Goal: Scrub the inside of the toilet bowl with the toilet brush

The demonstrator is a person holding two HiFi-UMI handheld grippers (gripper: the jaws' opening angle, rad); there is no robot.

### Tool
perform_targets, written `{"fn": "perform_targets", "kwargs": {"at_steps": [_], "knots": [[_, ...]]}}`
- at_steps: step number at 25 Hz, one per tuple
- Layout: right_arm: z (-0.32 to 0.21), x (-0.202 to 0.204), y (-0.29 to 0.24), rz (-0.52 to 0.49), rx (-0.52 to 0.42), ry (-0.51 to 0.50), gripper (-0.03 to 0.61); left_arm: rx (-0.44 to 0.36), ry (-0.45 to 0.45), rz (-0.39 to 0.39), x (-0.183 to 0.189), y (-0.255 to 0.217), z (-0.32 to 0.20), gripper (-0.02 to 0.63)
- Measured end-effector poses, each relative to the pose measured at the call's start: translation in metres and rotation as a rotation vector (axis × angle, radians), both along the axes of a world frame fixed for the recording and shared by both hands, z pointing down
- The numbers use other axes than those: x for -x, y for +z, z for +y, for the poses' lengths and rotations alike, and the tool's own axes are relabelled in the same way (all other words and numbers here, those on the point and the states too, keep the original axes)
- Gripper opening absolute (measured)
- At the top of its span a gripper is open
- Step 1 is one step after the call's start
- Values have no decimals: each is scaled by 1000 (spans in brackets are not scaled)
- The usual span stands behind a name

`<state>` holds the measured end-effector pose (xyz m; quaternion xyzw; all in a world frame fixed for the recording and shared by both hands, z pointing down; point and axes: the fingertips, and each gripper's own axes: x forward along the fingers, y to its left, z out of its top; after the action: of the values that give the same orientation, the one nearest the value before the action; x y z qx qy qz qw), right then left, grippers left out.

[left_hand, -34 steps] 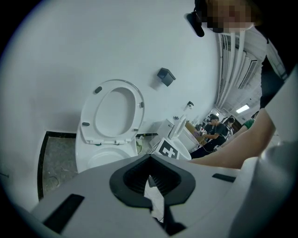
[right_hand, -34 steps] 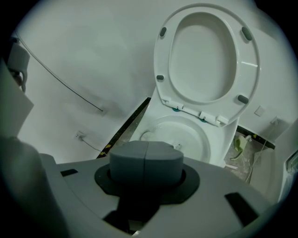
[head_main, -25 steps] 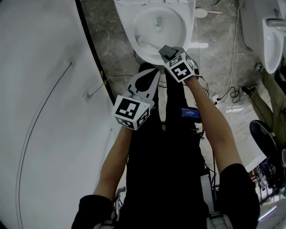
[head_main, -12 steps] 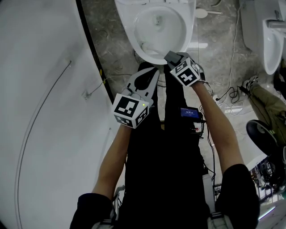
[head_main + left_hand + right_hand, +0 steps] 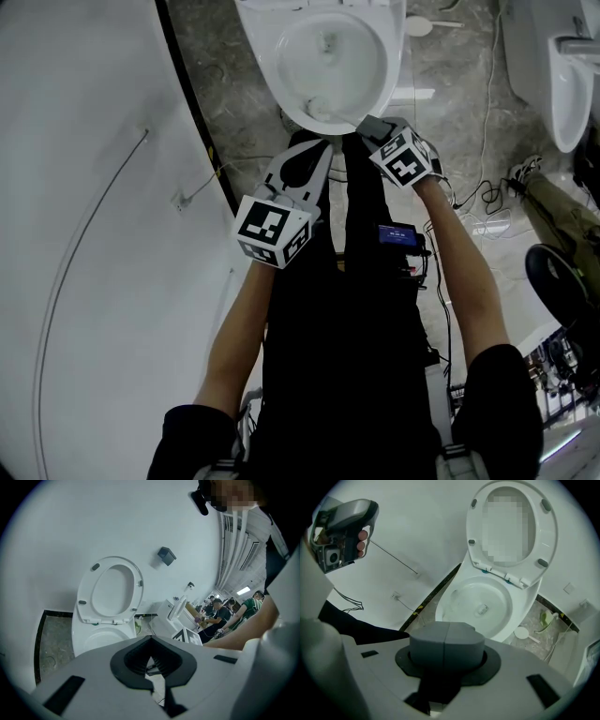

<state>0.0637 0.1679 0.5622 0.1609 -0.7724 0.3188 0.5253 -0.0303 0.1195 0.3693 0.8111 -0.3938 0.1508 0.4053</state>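
The white toilet bowl (image 5: 328, 52) is at the top of the head view, with its seat and lid (image 5: 511, 527) raised. My right gripper (image 5: 367, 122) hovers at the bowl's front rim, shut on the toilet brush (image 5: 319, 110). The brush's white head lies inside the bowl, near the front wall. In the right gripper view my right gripper (image 5: 447, 639) shows grey pads pressed together above the bowl (image 5: 480, 604), and the handle is hidden. My left gripper (image 5: 314, 159) is held lower, in front of the toilet, shut on nothing. Its black pads (image 5: 129, 660) frame a hollow.
A curved white wall (image 5: 84, 234) fills the left. On the stone floor to the right lie cables (image 5: 478, 202) and a round white disc (image 5: 422, 26). Another toilet (image 5: 562, 75) stands at the far right. Several people (image 5: 215, 613) are at a bench in the background.
My right gripper has slid right and a little back along the front rim. The brush head has come with it from the bowl's left side toward the front. The left gripper has barely moved.
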Motion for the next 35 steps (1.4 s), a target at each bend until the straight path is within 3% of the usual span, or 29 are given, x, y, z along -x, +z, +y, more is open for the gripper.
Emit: {"fn": "perform_targets", "kwargs": {"at_steps": [9, 21, 35], "knots": [[4, -28, 0, 54, 4, -10, 155, -3, 1, 0, -1, 2, 2, 9], [-9, -63, 1, 140, 1, 47, 155, -3, 6, -1, -5, 4, 1, 9], [-41, -86, -1, 233, -86, 67, 155, -2, 12, 1, -7, 4, 2, 9]]}}
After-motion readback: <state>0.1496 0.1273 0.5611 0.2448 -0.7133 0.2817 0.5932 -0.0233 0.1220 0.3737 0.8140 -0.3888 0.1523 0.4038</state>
